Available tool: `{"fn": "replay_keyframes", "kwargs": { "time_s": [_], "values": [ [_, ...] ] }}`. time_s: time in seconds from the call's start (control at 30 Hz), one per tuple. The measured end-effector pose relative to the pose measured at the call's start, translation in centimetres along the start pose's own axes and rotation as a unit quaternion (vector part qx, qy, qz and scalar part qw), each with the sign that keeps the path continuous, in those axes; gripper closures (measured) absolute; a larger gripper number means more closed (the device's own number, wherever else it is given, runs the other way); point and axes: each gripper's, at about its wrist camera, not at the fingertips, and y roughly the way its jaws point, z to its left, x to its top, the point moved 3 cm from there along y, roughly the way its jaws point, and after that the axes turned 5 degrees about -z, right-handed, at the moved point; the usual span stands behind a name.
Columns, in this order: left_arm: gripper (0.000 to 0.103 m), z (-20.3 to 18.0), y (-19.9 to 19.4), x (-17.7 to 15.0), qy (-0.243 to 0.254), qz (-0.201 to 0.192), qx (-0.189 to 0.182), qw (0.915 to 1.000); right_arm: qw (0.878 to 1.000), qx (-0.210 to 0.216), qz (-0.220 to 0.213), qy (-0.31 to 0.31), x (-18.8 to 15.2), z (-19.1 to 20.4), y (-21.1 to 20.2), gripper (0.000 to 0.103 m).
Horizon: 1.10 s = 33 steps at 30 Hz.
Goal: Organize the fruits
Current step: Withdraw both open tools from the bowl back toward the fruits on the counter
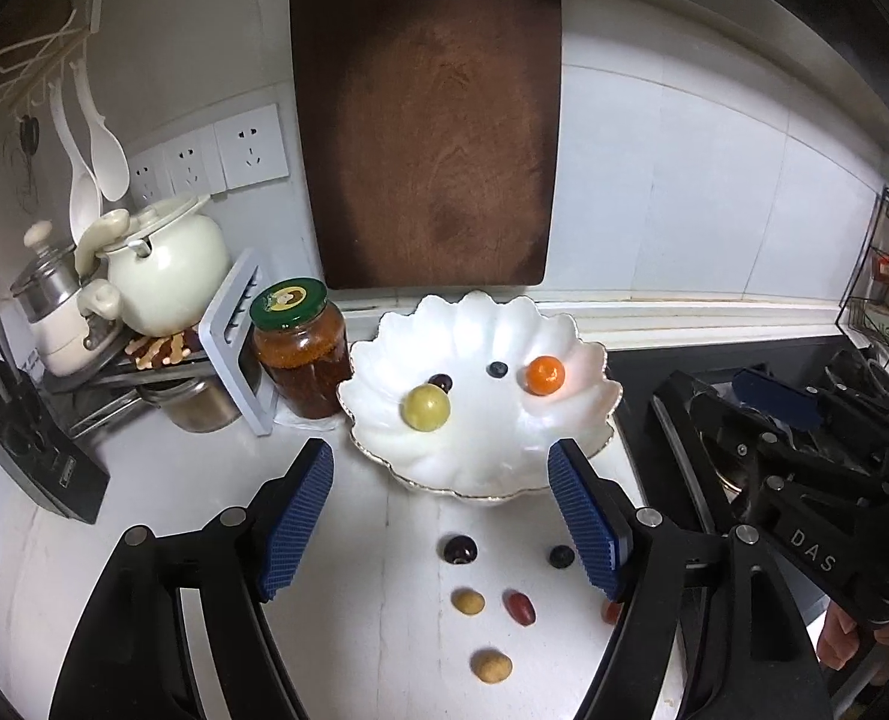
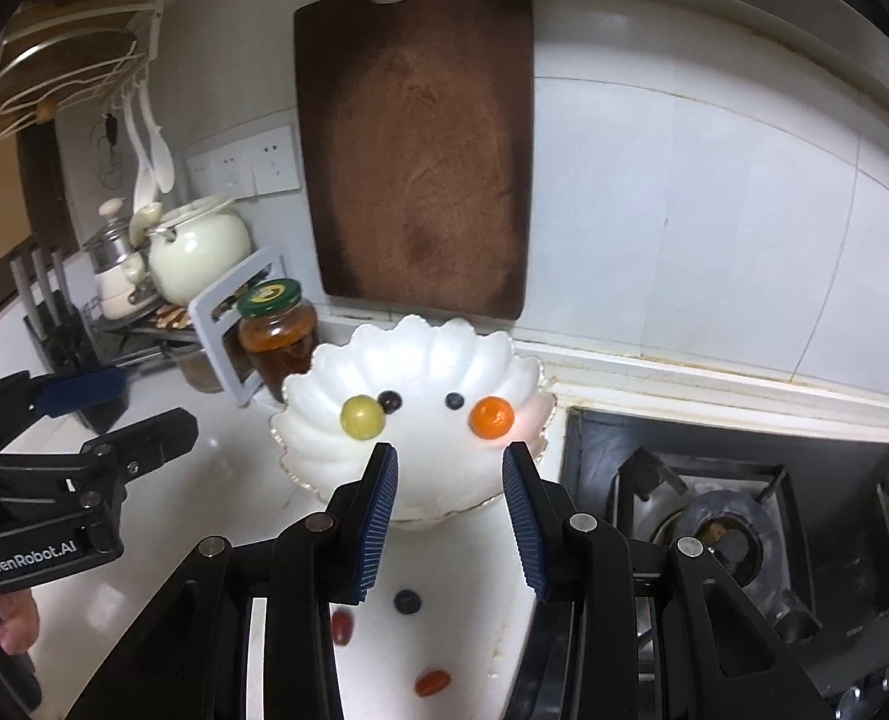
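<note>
Left tool [image 1: 441, 516] and right tool [image 2: 450, 519] both gape empty before the bowl [image 1: 588, 420].

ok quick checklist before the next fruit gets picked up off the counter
1. Left gripper empty, jaws apart: ok.
2. Right gripper empty, jaws apart with nothing between the pads: ok.
3. White scalloped bowl upright with free space; it holds a green fruit, an orange fruit, a dark cherry and a blueberry: ok.
4. Loose fruit on the counter unobstructed, such as the dark cherry and the blueberry: ok.
5. All fruit in the bowl: not ok, several pieces lie in front of it.
6. Red fruit beside the left gripper's finger fully visible: cannot tell, partly hidden.
</note>
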Motion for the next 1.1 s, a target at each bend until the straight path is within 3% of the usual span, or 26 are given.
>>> {"fn": "replay_keyframes", "kwargs": {
  "time_s": [0.77, 1.1],
  "values": [
    [0.029, -1.1, -3.5, -5.6, 0.026, -0.013, 0.026, 0.9992, 0.999, 0.022, 0.022, -0.025, -5.8, 0.8, -2.3, 0.065],
    [0.029, -1.1, -2.9, -9.5, 0.006, 0.013, 0.002, 0.9999, 0.999, 0.026, 0.028, -0.038, -8.5, 1.1, -2.6, 0.065]
  ]
}}
